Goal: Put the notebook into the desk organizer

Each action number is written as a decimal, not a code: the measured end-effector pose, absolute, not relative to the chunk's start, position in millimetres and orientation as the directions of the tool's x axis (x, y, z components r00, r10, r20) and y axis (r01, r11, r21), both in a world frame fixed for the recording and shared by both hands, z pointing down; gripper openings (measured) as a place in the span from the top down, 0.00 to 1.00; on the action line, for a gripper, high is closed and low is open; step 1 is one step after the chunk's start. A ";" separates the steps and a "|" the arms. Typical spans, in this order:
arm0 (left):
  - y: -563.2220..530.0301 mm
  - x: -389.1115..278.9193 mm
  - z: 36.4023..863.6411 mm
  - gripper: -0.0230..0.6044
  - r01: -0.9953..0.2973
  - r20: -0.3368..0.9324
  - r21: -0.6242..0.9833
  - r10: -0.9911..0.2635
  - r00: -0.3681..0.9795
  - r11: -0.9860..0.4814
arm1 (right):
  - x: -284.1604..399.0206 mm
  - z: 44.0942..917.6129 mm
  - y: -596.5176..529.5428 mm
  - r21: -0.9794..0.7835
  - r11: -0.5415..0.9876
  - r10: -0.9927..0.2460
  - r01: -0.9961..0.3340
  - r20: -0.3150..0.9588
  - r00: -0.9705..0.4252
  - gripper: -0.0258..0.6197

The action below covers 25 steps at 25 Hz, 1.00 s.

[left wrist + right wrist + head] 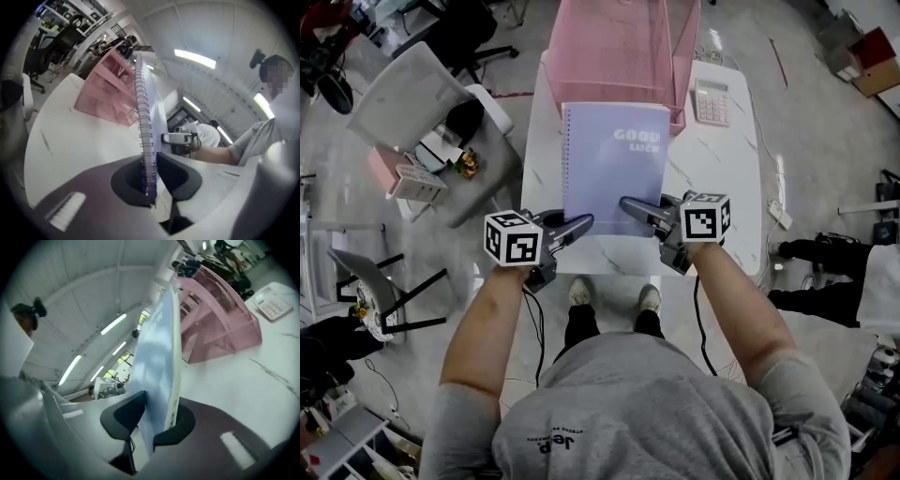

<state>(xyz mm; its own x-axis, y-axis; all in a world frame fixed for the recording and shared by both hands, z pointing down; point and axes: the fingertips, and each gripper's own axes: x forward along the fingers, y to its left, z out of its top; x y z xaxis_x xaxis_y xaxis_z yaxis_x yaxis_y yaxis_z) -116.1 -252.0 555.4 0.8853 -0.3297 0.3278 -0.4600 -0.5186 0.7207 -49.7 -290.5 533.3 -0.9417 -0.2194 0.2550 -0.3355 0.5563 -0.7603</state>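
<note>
The lavender spiral notebook (614, 164) is held up over the white table (712, 178), at the middle of the head view, its cover facing the camera and its long sides running from 6 to 12 o'clock.

The left gripper (581, 223) is clamped on the notebook's lower corner at 7 o'clock. In the left gripper view its jaws (152, 180) pinch the wire-bound edge, with the notebook (146, 122) rising edge-on between them. The right gripper (630, 204) grips the bottom edge at 5 o'clock. In the right gripper view its jaws (150, 420) are closed on the plain edge of the notebook (159, 357).

The pink mesh desk organizer (619, 47) stands at 12 o'clock at the table's far end. The notebook's top edge meets the organizer's front rim in the head view; whether they touch cannot be told.

Bare tabletop runs along the notebook at 3 o'clock and in a thinner strip at 9 o'clock. A calculator (711, 101) lies at 1 o'clock, just beside the organizer's right wall and well clear of the notebook. The table's near edge lies under both grippers. A grey chair (412, 89) stands off the table at 10 o'clock.
</note>
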 end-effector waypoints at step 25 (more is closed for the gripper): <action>-293.0 -134.1 625.7 0.82 -0.503 0.464 0.826 -0.199 0.863 -0.255 | -72.9 613.6 -331.5 -0.858 0.216 -0.147 -0.466 0.444 -0.884 0.90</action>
